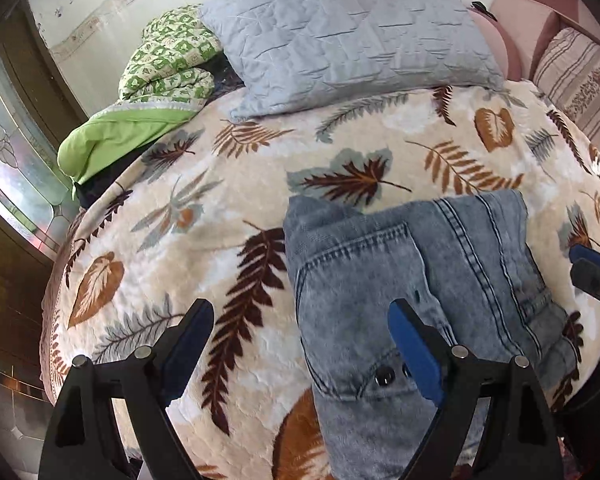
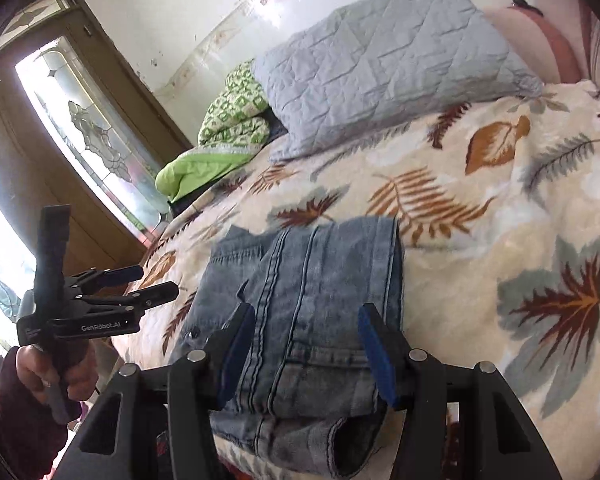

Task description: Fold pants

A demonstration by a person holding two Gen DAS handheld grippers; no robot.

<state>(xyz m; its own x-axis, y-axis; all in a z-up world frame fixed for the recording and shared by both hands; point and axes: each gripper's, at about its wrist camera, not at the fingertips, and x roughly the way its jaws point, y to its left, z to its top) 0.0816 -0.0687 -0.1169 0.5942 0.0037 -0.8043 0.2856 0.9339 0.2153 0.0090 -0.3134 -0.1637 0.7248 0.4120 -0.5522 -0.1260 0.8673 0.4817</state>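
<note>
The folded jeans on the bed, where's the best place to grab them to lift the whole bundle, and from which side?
Probably the thick near end of the jeans, at the waistband by the bed's edge. There the layers stack up and overhang the blanket, so a pad can slip underneath. Come in from the near side, low and nearly level.

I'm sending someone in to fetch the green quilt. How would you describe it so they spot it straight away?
Start at the bed with the leaf-print blanket and go to the grey pillow at its head. The green quilt is bundled beside that pillow, on the window side. It is the only bright green thing there: green-and-white checks on top, plain lime underneath.
</note>
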